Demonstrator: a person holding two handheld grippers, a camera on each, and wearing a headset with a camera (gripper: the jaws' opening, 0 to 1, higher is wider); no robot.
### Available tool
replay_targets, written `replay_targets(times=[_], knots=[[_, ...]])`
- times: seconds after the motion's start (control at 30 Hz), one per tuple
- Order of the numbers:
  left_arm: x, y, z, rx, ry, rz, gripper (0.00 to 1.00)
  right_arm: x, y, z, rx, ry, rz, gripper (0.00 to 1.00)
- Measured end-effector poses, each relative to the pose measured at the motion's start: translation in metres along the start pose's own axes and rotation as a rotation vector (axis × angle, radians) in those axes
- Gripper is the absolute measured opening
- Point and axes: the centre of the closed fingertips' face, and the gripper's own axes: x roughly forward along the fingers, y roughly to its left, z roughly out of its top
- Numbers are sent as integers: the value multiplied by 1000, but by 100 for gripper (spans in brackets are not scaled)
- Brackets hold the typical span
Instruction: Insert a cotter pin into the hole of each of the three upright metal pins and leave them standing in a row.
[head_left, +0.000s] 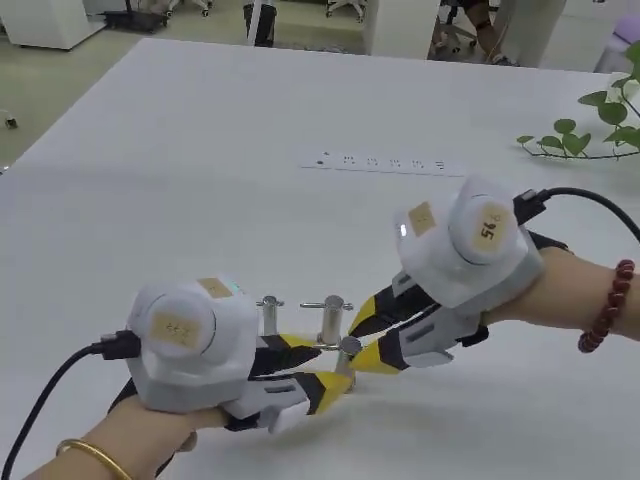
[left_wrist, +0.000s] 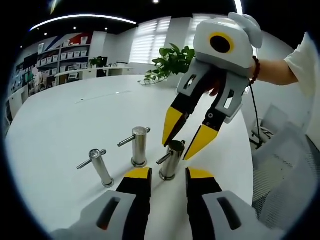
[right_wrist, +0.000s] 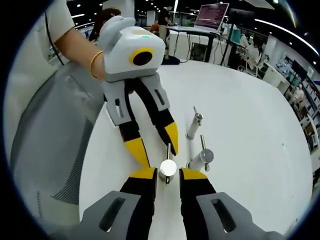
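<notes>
Where the near pin (left_wrist: 171, 156) stands, left tool (left_wrist: 168, 175) is released, with jaws apart on either side of the pin's base. Right tool (right_wrist: 168, 175) comes from the opposite side and straddles the same pin's head; cannot tell if it pinches or is loose. Second pin (left_wrist: 140, 147) and third pin (left_wrist: 101, 170) stand just beside, all three in a row on the table (left_wrist: 65, 125), each with a cotter (left_wrist: 126, 142) through it. Power strip (head_left: 385, 162) and plant (head_left: 600, 125) sit well apart.
</notes>
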Motion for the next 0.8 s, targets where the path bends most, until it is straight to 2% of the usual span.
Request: replay_targets(times=[0.2, 0.5, 0.6, 0.8], knots=[[-12, -1, -1, 7, 9, 3, 28, 6, -1, 1, 14, -19, -21, 19], [-22, -5, 1, -5, 3, 7, 31, 10, -3, 1, 49, -51, -23, 18], [-26, -3, 6, -18, -28, 22, 31, 11, -2, 1, 56, -55, -16, 16], [-32, 1, 9, -42, -57, 30, 35, 10, -1, 2, 51, -68, -17, 14]])
